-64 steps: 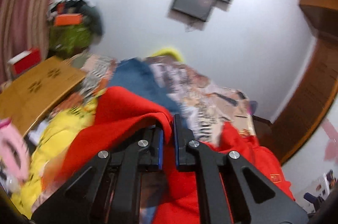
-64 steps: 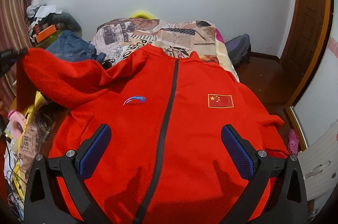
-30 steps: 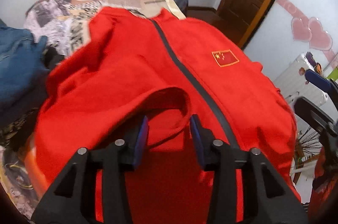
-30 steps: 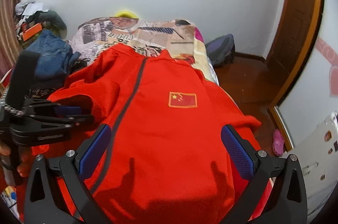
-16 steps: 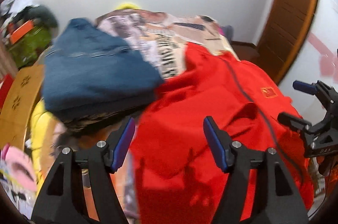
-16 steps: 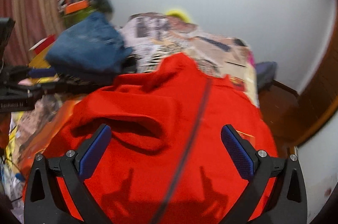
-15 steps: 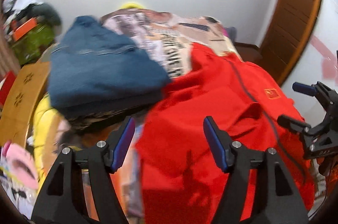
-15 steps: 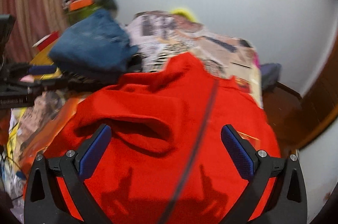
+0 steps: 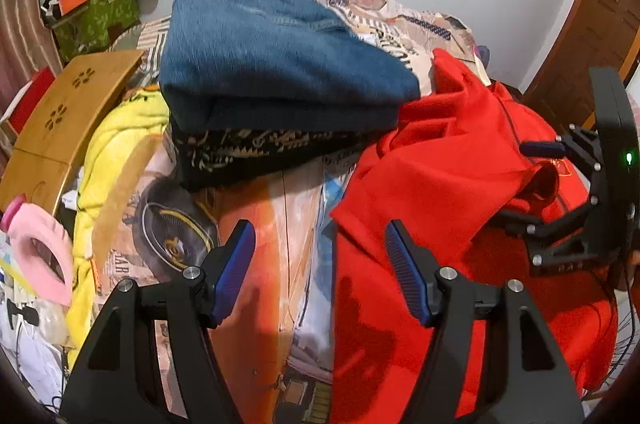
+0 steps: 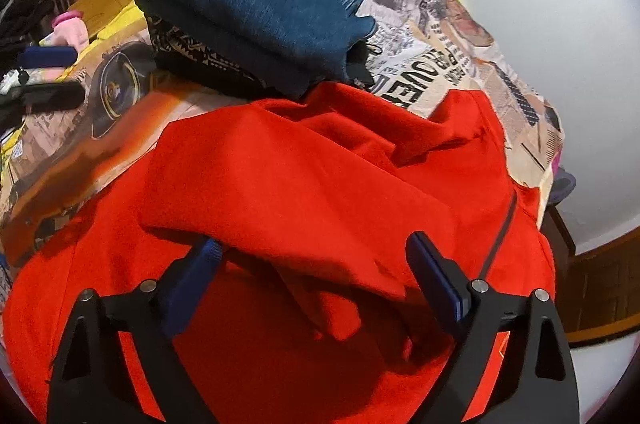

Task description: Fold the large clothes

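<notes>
Right gripper (image 10: 312, 276) closing around folded-in sleeve (image 10: 280, 208); left gripper (image 9: 320, 264) released. Red jacket (image 9: 460, 184) about 1 fold in.

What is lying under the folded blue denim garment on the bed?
Under the blue denim garment a folded black fabric with a pale geometric pattern sticks out along its front edge, resting on the printed bedcover. How far that fabric reaches back, or anything else beneath, is covered.

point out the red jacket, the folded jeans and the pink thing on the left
red jacket (image 10: 304, 184), right wrist view, on the sleeve folded across its front
folded jeans (image 9: 272, 52), left wrist view, on the top denim face
pink thing (image 9: 40, 248), left wrist view, on its curved pink body
</notes>
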The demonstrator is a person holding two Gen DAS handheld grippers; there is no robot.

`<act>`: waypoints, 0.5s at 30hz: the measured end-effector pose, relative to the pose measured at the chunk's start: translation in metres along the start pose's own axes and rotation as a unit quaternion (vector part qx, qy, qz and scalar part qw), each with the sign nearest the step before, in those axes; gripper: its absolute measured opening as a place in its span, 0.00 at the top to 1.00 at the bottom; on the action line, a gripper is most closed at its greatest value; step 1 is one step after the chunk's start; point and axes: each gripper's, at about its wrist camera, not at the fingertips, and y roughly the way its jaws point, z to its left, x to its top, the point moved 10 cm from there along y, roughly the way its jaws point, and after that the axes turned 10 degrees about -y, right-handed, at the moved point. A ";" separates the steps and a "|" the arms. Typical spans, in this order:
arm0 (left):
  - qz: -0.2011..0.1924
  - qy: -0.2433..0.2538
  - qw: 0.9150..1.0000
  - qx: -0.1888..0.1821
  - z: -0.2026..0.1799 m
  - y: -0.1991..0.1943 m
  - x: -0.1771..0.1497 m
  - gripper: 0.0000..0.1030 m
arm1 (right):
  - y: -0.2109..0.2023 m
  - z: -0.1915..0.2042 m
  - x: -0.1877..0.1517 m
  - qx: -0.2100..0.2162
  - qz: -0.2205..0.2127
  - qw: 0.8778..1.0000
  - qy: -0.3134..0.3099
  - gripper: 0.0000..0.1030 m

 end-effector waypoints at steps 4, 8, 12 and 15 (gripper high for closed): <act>0.010 -0.009 1.000 -0.005 0.000 0.008 -0.006 0.36 | 0.006 -0.003 0.007 0.008 -0.001 1.000 0.004 0.36; 0.016 -0.003 1.000 -0.004 -0.006 0.013 -0.010 0.36 | 0.007 -0.007 0.014 0.045 -0.012 0.998 0.046 0.70; 0.024 0.008 1.000 -0.005 -0.014 0.016 -0.015 0.36 | -0.008 -0.019 0.023 0.073 -0.051 0.991 0.100 0.92; 0.031 0.017 0.999 -0.006 -0.020 0.019 -0.018 0.36 | -0.033 -0.040 0.029 0.058 -0.098 0.983 0.141 0.94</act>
